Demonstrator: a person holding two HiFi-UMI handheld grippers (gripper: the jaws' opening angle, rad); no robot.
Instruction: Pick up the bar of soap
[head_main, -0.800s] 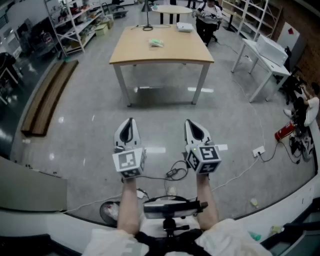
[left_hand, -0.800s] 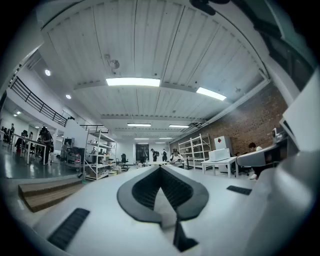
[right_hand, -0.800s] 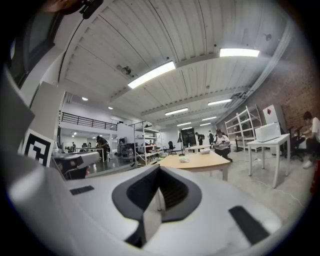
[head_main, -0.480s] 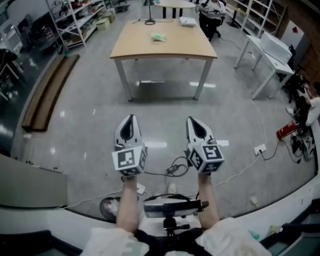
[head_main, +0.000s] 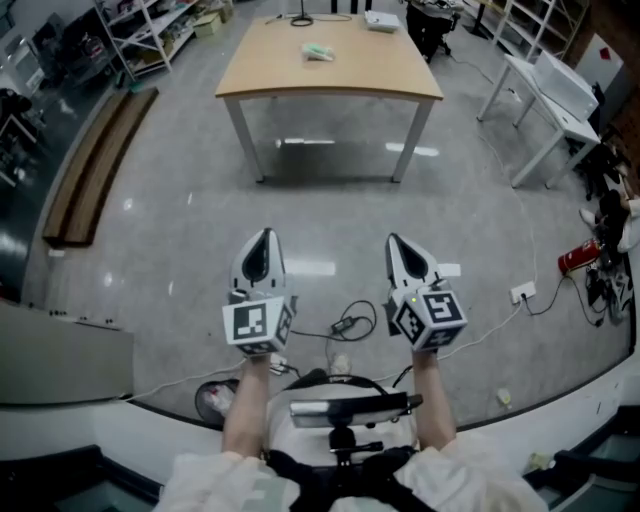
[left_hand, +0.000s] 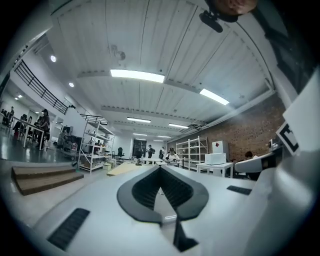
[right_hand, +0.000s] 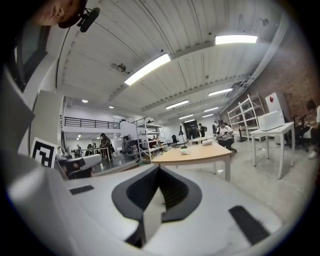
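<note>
The bar of soap (head_main: 318, 52) is a small pale green thing lying on the far light wooden table (head_main: 330, 75); in the right gripper view the soap (right_hand: 185, 151) shows as a speck on the tabletop (right_hand: 202, 153). Both grippers are held level over the grey floor, far short of the table. My left gripper (head_main: 262, 241) is shut with nothing in it, its jaws meeting in a point (left_hand: 160, 167). My right gripper (head_main: 398, 244) is likewise shut and empty (right_hand: 159, 168). They point side by side toward the table.
A white box (head_main: 383, 20) and a black lamp base (head_main: 300, 18) stand at the table's far end. A wooden bench (head_main: 95, 170) lies left, shelving (head_main: 150, 40) behind it. White tables (head_main: 555, 90) stand right. Cables (head_main: 350, 325) and a red extinguisher (head_main: 572, 260) lie on the floor.
The table has slid up and slightly nearer in the head view as the person walks toward it. Both grippers stay shut and side by side.
</note>
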